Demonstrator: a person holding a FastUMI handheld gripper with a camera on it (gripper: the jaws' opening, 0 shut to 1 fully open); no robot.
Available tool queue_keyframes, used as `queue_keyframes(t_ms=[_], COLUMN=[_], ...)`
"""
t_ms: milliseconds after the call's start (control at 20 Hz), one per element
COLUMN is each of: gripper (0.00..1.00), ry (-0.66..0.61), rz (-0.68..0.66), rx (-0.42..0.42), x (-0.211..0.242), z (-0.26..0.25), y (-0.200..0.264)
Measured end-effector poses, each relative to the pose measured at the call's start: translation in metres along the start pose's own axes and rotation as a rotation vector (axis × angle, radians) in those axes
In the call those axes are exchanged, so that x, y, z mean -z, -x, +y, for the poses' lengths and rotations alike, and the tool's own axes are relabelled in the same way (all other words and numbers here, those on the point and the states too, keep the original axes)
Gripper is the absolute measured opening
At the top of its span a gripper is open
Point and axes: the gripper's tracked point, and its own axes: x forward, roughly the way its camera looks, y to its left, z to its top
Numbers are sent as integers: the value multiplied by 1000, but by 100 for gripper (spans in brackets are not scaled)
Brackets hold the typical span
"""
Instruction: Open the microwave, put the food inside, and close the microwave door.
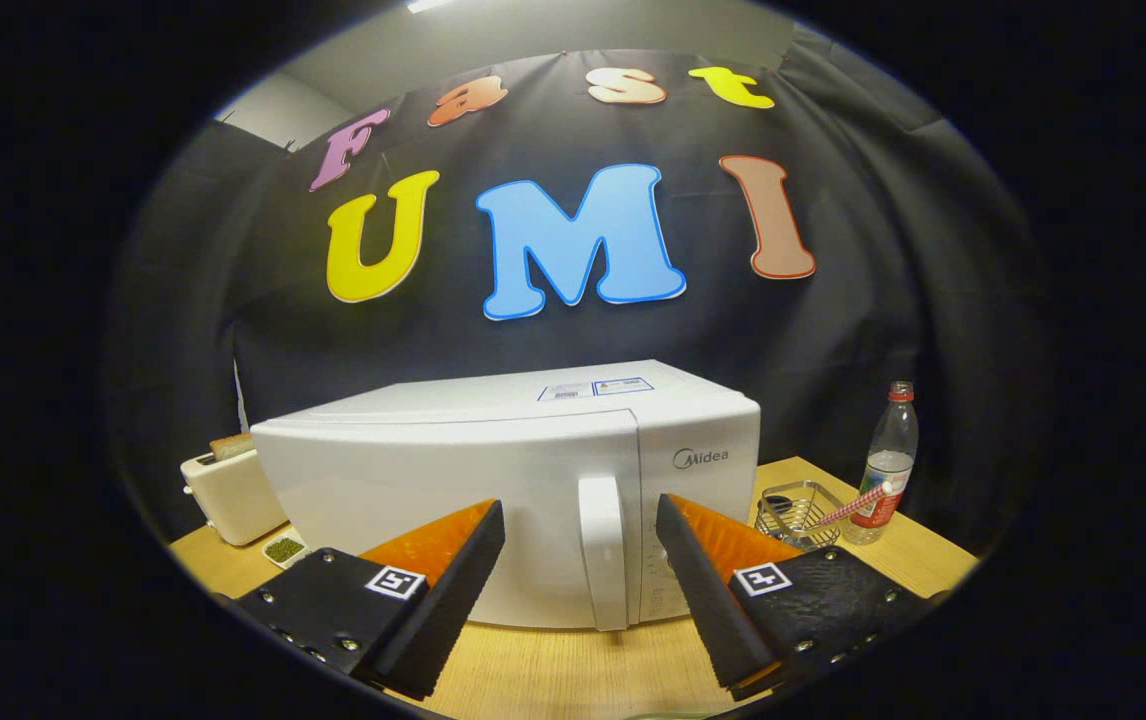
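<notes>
Wooden table (pixel 573 670) is holding a white microwave (pixel 493 500) with its door shut. Gripper (pixel 581 515) is hovering in front, fingers spread wide apart, handle (pixel 601 550) sitting between them untouched. Toaster (pixel 233 492) is sitting left, wire basket (pixel 801 512) and bottle (pixel 888 462) right.

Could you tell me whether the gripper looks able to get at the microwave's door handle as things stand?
Probably yes. The gripper is open, its fingers spread either side of the handle, which stands just ahead of them on the closed microwave. Nothing lies between fingers and handle.
</notes>
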Motion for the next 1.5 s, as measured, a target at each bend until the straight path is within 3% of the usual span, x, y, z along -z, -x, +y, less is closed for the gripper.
queue_keyframes(t_ms=[100,200,350,450,500,600,750,800,1050,1100,1500], gripper=[97,90,91,85,57,29,29,20,20,11,11], ry=[35,66,59,75,90,71,27,18,32,45,51], rz=[-3,11,13,19,23,22,34,40,40,43,28], rx=[12,31,9,43,78,88,57,58,65,70,88], x=[6,15,18,24,26,25,26,26,26,27,32], z=[1,-3,2,-2,-9,-12,-12,-12,-11,-11,1], y=[-9,-18,-24,-22,-24,-22,-19,-19,-16,-16,30])
